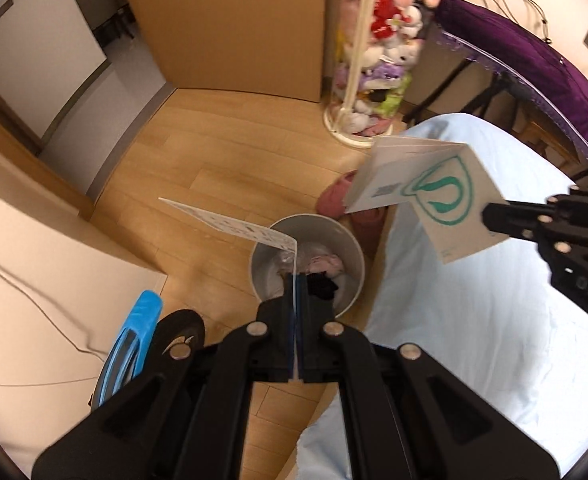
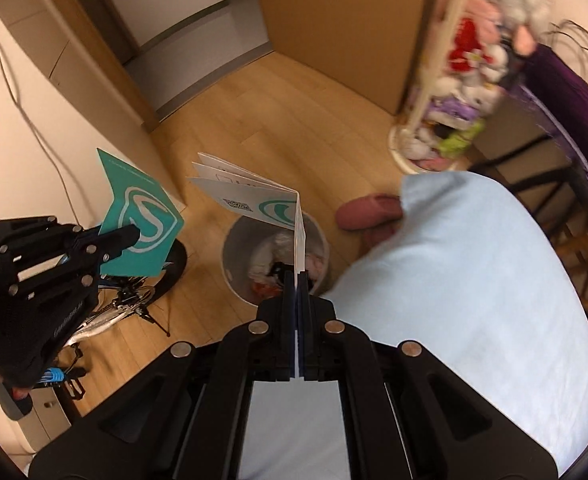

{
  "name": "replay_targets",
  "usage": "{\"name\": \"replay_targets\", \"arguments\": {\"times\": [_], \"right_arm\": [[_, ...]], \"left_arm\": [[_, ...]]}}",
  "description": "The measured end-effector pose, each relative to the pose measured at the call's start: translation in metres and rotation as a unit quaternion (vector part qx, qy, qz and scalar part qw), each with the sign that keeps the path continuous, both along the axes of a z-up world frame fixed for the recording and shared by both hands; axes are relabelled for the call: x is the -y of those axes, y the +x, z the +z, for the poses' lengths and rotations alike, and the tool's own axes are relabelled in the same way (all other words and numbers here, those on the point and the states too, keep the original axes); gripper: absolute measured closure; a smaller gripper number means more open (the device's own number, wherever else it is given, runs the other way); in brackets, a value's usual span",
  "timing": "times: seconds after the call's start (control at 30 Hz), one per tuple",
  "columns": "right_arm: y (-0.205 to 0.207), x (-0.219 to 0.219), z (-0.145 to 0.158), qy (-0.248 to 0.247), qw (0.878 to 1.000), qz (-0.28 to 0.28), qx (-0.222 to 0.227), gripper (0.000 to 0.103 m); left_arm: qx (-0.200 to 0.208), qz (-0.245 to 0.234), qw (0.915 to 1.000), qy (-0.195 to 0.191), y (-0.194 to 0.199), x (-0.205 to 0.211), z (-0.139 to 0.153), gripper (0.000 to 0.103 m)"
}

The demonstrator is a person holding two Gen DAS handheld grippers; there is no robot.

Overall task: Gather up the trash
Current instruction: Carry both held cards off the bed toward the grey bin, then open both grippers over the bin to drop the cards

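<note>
You are holding two folded leaflets over the bin, ready to drop them.

The round grey waste bin [image 1: 308, 264], already holding crumpled trash, is standing on the wooden floor beside the pale blue bedsheet [image 1: 474, 320]. Your right gripper [image 2: 297, 276] is pinching a white folded leaflet [image 2: 254, 200] directly above it; your left gripper [image 1: 295, 280] is clenching a teal-backed folded leaflet [image 2: 140, 224] near its rim.
</note>
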State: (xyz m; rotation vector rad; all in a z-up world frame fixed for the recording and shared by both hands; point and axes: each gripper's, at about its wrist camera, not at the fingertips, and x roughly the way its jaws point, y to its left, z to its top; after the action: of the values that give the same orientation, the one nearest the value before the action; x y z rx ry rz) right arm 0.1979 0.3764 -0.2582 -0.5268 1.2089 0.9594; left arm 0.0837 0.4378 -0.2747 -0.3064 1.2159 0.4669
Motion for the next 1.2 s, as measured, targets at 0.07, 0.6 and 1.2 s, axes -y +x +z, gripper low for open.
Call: {"name": "replay_targets", "arguments": {"times": [0.07, 0.6, 1.2], "right_arm": [[-0.002, -0.012, -0.005, -0.002, 1.000, 0.009, -0.004, 0.103], [0.006, -0.038, -0.011, -0.002, 0.999, 0.032, -0.015, 0.075], [0.024, 0.028, 0.006, -0.002, 0.999, -0.046, -0.018, 0.075]], "left_arm": [[-0.002, 0.006, 1.0000, -0.002, -0.005, -0.005, -0.003, 0.102], [-0.008, 0.017, 0.9997, -0.015, -0.013, -0.016, -0.016, 0.102], [0.008, -0.025, 0.9977, -0.063, 0.034, -0.007, -0.056, 0.098]]}}
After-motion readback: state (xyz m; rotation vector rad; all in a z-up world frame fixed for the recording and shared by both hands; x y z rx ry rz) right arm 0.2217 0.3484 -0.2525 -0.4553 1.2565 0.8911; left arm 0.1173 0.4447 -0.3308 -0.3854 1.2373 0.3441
